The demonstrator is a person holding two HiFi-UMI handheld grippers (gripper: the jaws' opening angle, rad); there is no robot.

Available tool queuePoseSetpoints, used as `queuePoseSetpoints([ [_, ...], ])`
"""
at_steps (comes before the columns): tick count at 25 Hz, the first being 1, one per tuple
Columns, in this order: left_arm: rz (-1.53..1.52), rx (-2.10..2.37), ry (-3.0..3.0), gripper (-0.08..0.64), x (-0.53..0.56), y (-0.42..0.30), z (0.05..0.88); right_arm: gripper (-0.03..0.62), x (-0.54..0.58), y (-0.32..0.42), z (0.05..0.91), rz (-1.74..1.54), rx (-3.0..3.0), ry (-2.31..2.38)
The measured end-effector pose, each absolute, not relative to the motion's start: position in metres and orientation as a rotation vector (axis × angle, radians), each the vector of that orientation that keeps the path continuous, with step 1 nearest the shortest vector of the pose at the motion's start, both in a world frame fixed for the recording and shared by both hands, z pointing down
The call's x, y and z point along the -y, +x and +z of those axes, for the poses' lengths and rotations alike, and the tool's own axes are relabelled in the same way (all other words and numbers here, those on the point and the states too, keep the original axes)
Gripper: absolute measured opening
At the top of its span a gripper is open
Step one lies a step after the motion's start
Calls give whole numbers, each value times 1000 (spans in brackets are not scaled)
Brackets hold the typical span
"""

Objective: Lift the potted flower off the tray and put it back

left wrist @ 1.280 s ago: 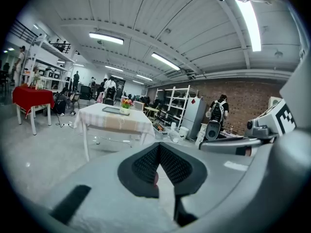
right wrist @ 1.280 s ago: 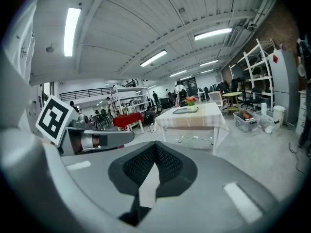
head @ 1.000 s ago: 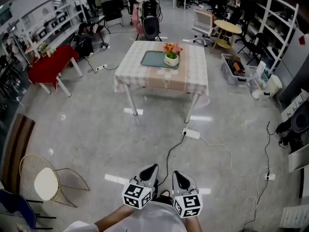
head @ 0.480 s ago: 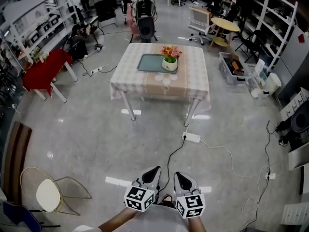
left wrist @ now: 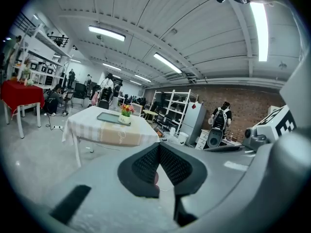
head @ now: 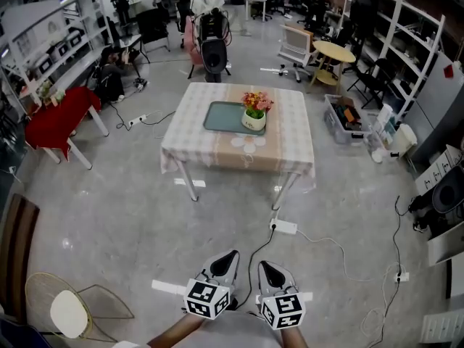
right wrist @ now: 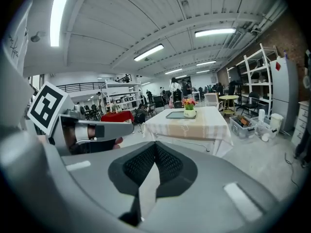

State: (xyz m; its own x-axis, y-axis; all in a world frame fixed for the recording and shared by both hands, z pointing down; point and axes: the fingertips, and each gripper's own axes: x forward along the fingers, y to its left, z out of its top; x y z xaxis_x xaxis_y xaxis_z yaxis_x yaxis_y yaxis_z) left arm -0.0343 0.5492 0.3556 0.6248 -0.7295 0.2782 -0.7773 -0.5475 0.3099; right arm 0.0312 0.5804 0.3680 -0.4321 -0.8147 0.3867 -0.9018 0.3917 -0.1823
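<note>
A potted flower [head: 254,112] with orange and pink blooms in a white pot stands on the right end of a grey-green tray [head: 225,117], on a table [head: 239,145] with a checked cloth, far ahead of me. The same pot shows small in the left gripper view [left wrist: 126,115] and in the right gripper view [right wrist: 189,108]. My left gripper [head: 225,259] and right gripper [head: 267,269] are held side by side low in the head view, both shut and empty, well short of the table.
A white power strip [head: 283,226] with cables lies on the floor before the table. A red table [head: 52,122] stands left, a wire chair [head: 65,310] at lower left, shelving [head: 406,46] and boxes at right. A person [left wrist: 220,118] with a backpack stands by speakers.
The table with tray and flower has drawn nearer and lower in the head view as I walk toward it. Both grippers stay shut and side by side.
</note>
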Motion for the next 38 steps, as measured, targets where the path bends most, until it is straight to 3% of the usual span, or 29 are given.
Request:
queuePoseSetpoints([
  [13, 143, 1170, 2538, -3, -488, -73, 339, 3, -518, -25, 370, 547, 2413, 1543],
  [38, 197, 1150, 2512, -3, -411, -73, 360, 3, -441, -14, 387, 566, 2356, 1552],
])
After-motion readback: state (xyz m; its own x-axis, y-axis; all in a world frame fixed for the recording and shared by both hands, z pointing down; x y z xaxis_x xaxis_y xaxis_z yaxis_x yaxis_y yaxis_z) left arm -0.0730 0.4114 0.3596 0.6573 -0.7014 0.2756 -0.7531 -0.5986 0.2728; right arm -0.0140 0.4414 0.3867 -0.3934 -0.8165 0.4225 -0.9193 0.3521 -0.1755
